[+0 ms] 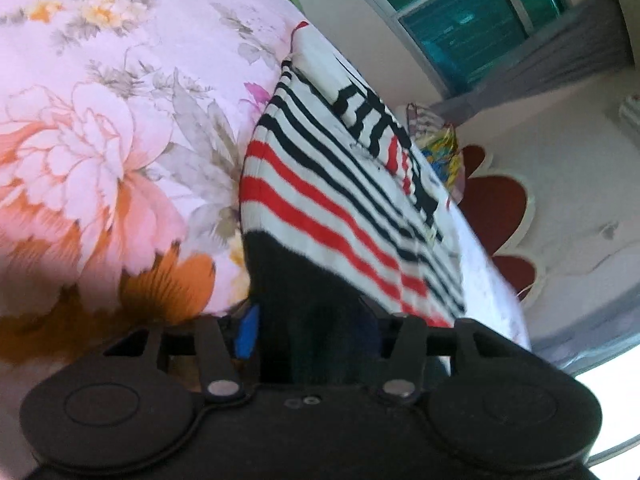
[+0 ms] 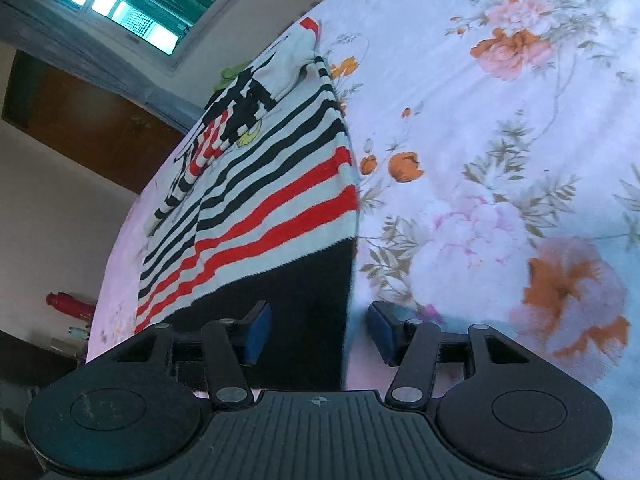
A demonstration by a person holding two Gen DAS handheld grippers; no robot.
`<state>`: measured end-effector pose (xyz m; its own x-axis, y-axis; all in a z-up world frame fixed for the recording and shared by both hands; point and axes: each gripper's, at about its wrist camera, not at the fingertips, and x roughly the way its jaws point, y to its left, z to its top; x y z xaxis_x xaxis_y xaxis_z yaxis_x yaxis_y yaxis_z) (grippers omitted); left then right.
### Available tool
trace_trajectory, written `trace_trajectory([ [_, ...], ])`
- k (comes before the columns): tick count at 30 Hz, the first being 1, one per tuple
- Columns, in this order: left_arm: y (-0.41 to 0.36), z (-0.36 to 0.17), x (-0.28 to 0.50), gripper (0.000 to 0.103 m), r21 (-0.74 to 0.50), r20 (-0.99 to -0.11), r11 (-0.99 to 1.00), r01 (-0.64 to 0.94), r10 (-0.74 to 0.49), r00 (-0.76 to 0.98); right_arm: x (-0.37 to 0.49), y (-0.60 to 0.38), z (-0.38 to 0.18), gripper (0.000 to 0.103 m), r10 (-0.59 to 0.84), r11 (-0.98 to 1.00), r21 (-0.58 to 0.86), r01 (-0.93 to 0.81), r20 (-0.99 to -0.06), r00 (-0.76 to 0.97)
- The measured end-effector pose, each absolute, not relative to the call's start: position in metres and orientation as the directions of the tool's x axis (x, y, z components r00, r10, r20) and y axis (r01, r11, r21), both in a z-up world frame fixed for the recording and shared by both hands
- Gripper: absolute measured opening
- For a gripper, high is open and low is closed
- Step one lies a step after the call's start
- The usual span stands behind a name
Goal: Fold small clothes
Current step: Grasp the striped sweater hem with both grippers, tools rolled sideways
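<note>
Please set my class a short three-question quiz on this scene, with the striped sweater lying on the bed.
1. Which colour is the sweater's hem? A black, B green, C yellow.
2. True or false: the sheet under the sweater is plain, with no pattern.
3. Fill in: in the right wrist view, the right tool's jaws stand ____ with the hem between them.

Key: 1 A. 2 false, it has a flower print. 3 open; there is a gap between the cloth and one pad.
</note>
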<state>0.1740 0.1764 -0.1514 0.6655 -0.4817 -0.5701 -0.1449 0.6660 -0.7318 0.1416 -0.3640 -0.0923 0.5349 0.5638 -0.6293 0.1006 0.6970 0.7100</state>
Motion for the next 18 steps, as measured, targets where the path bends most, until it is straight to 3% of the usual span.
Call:
trace_trajectory([
  [4,0.182,-0.160,0.186,0.045,-0.779,-0.528,0.613,-0.129,-0.533,0.661,0.150,-0.357,-0.098,0.054,0.600,0.664,0.742,0.097,-0.605,0.524],
  [6,0.180,-0.161,0.189,0.039,-0.781,-0.526,0.612,-0.123,-0.539,0.659,0.157,-0.355,-0.102,0.043,0.614,0.649,0.754,0.101,-0.597,0.516],
  [8,0.178,-0.161,0.190,0.035,-0.770,-0.533,0.626,-0.120,-0.530,0.660,0.162,-0.354,-0.106,0.021,0.629,0.637,0.764,0.103,-0.593,0.503],
  [10,0.176,-0.161,0.188,0.019,-0.756,-0.545,0.643,-0.126,-0.510,0.666,0.164,-0.352,-0.112,0.007,0.653,0.625,0.774,0.104,-0.591,0.473],
  [11,0.176,-0.161,0.187,0.006,-0.749,-0.550,0.649,-0.132,-0.500,0.669,0.162,-0.351,-0.111,0.005,0.648,0.633,0.768,0.094,-0.593,0.477],
  [16,0.187,-0.141,0.163,0.005,-0.801,-0.381,0.596,-0.057,-0.434,0.816,0.147,-0.366,-0.085,0.005,0.647,0.597,0.803,0.002,-0.482,0.591],
  [18,0.186,-0.146,0.165,0.005,-0.762,-0.445,0.641,-0.096,-0.411,0.795,0.147,-0.366,-0.091,0.005,0.619,0.656,0.755,0.001,-0.538,0.573],
])
